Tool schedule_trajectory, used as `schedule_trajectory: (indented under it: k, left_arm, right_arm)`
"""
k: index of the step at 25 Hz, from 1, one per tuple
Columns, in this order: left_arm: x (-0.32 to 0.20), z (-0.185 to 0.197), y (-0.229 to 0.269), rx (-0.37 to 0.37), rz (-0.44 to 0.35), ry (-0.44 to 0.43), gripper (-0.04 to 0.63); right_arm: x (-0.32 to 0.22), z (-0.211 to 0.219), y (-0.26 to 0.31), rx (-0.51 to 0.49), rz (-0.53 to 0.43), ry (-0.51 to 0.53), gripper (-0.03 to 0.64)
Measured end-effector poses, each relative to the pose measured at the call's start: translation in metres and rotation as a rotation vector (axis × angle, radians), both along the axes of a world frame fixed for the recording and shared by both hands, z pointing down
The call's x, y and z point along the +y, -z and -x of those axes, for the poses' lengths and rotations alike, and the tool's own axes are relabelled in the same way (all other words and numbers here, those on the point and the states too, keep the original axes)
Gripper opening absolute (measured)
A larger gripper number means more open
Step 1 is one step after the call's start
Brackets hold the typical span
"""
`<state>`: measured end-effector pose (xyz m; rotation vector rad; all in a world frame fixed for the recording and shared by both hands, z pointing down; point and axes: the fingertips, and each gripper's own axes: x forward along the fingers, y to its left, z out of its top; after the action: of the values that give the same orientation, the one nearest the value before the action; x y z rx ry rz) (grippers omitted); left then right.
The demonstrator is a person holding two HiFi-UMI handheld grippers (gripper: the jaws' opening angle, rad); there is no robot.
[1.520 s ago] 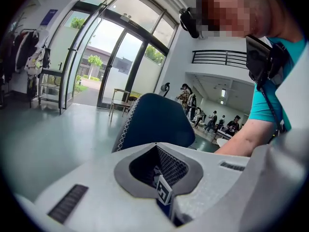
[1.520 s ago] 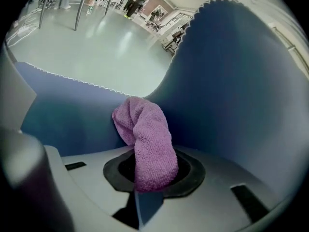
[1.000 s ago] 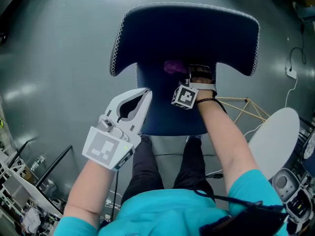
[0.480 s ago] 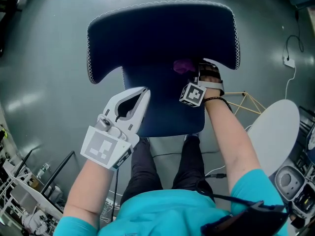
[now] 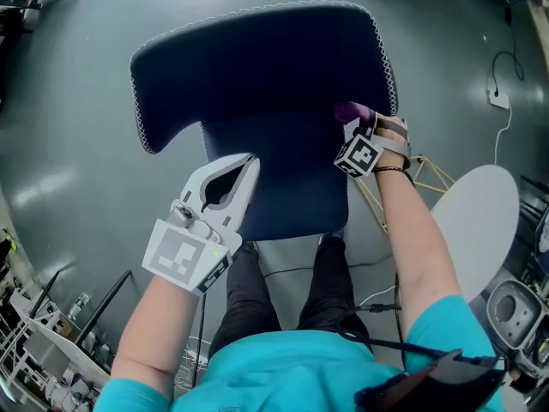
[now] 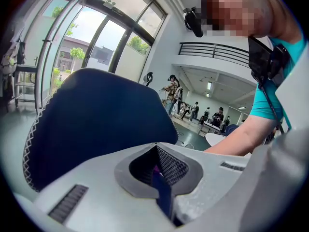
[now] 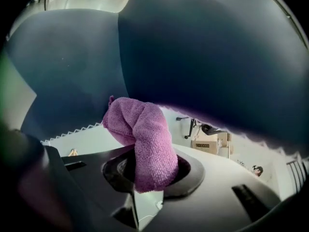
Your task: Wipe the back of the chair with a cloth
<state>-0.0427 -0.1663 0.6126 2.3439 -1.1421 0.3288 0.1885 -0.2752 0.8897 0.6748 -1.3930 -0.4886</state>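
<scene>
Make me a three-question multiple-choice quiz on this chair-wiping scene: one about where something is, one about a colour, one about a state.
1. Where is the cloth against the chair?
A) at its left wing
B) by its right edge
C) on the floor beneath

2. What colour is the cloth?
A) yellow
B) white
C) purple

3. How is the left gripper?
A) shut, holding nothing
B) wide open
C) shut on the cloth

Answers:
1 B: the head view shows it just under the chair's right wing, held in the right gripper.
2 C: the right gripper view shows purple fabric between the jaws.
3 A: in the left gripper view its jaws meet at the tip with nothing between them.
</scene>
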Motion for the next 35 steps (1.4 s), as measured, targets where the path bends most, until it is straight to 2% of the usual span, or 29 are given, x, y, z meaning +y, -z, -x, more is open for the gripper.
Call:
schedule_trajectory:
  k: [6,10,14,19,26,30,35]
  left_arm:
    - [-0.008,-0.007,0.016,0.003,-0.003,-0.002,-0.009]
    - [0.002,-0.007,0.064,0.001,-0.035,0.001,-0.009]
    - [0.020,-0.012,0.122,-0.008,-0.071,0.013,-0.009]
    - [0.067,-0.024,0.186,0.011,-0.082,0.042,-0.009]
    - [0.103,-0.019,0.256,-0.001,-0.154,0.054,-0.009]
    - [0.125,-0.010,0.300,0.015,-0.187,0.062,-0.009]
    - [0.136,0.000,0.357,0.026,-0.253,0.085,-0.009]
  right_arm:
    - [0.010,-0.020,0.024,-0.008,0.026,-0.026,0.089]
    - [0.042,-0.012,0.072,-0.062,0.061,-0.029,0.089]
    - [0.078,-0.002,0.134,-0.182,0.118,-0.023,0.089]
    - [0.131,-0.014,0.219,-0.349,0.177,-0.060,0.089]
    - [0.150,-0.025,0.336,-0.493,0.122,-0.098,0.089]
    - [0.169,-0.013,0.394,-0.590,0.131,-0.117,0.089]
    - [0.165,0.004,0.475,-0.703,0.108,-0.096,0.089]
